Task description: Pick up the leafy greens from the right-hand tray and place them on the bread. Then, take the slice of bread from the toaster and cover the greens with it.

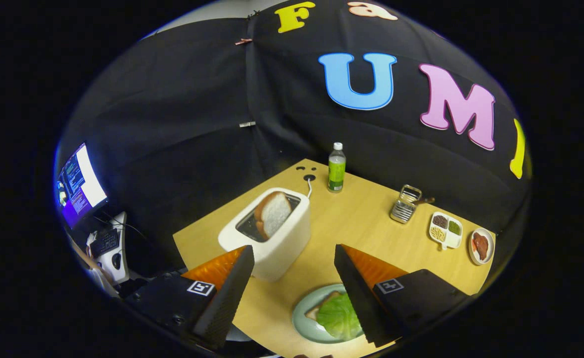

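A white toaster stands on the wooden table just beyond my left finger, and a slice of bread sticks up tilted out of its slot. Near the table's front edge lies a pale green plate. On it a leafy green covers a slice of bread, of which only an edge shows; my right finger hides part of the plate. My gripper hangs above the table, open wide, with nothing between its fingers.
A green bottle stands at the table's far corner by a cable hole. To the right are a small wire rack, a white divided dish and a small plate with meat. A monitor and keyboard sit off the table's left.
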The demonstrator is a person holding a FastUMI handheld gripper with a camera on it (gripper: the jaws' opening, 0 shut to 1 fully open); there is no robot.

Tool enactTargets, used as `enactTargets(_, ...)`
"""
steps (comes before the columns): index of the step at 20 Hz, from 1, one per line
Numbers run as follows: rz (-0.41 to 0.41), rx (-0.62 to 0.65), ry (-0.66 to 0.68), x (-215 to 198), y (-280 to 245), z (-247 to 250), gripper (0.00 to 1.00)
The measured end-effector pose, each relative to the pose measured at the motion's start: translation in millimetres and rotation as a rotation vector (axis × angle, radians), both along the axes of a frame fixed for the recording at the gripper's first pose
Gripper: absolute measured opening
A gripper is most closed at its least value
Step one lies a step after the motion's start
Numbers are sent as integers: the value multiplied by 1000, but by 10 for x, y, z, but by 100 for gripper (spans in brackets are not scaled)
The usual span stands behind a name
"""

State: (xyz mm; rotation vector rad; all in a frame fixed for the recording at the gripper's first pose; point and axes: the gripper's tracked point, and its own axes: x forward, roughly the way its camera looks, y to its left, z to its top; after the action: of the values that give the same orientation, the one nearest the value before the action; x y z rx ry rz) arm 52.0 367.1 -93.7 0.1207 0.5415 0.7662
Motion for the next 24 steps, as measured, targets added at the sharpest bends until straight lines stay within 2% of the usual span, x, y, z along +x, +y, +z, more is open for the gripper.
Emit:
enactTargets(4, -38, -4, 25, 271, 438, 64, 100)
enactTargets(11, -58, -58, 98, 582, 1220, -256, 99)
enactTargets(14, -112, -77, 126, 757, 1355, -411, 98)
enactTargets(16, -140, -73, 183, 818, 1420, -532, 85)
enactTargets(17, -157, -76, 202, 863, 1391, -572, 75)
enactTargets(20, -199, -97, 227, 958, 1291, -676, 58)
enactTargets(22, -226, -88, 243, 907, 1202, -675, 24)
enactTargets(24, -215, -83, 238, 957, 1214, -708, 17)
